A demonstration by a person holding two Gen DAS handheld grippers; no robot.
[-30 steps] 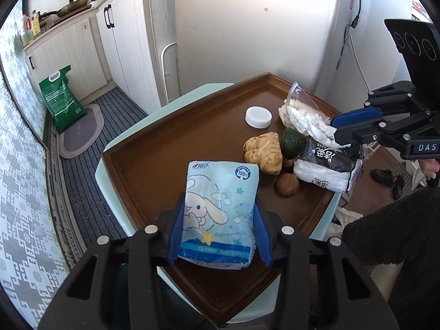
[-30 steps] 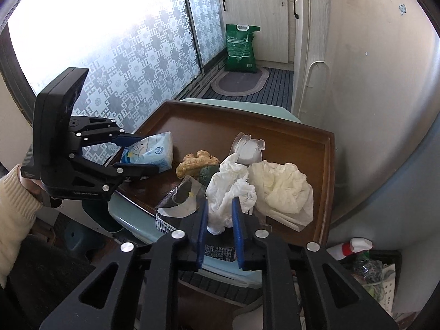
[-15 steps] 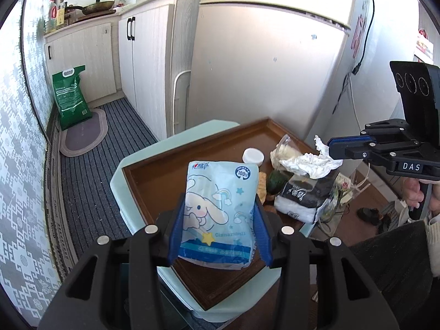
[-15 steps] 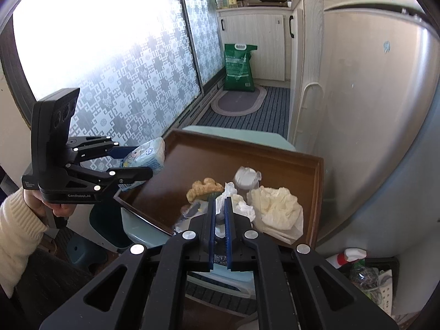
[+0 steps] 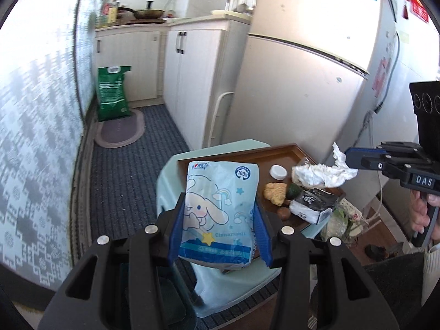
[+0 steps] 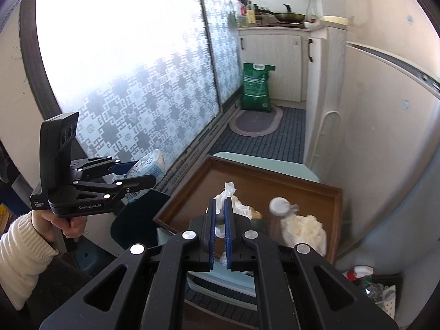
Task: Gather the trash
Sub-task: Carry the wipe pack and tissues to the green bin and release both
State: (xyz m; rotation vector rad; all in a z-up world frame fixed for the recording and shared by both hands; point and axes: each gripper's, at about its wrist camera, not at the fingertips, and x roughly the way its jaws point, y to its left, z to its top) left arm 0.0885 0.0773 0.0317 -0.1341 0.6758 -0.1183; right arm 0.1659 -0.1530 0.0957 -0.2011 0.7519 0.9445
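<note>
My left gripper (image 5: 220,209) is shut on a light blue cartoon tissue pack (image 5: 218,211) and holds it well above the brown tray (image 5: 247,156); the pack shows in the right wrist view (image 6: 148,169) too. My right gripper (image 6: 219,206) is shut on a crumpled white tissue (image 6: 228,189), which also shows in the left wrist view (image 5: 321,174), lifted above the tray (image 6: 198,187). On the tray lie a white lid (image 5: 277,172), a ginger root (image 5: 275,194), a black-and-white packet (image 5: 313,205) and more crumpled paper (image 6: 305,229).
A dark bin (image 6: 137,217) stands left of the tray's table. A fridge (image 5: 302,82) and white cabinets (image 5: 192,63) stand behind. A green sack (image 5: 112,93) and oval mat (image 5: 121,133) lie on the floor. A basket of clutter (image 6: 376,286) sits lower right.
Both grippers have risen and pulled back from the tray, carrying the tissue pack and the white tissue higher. The tray now looks smaller and farther away.
</note>
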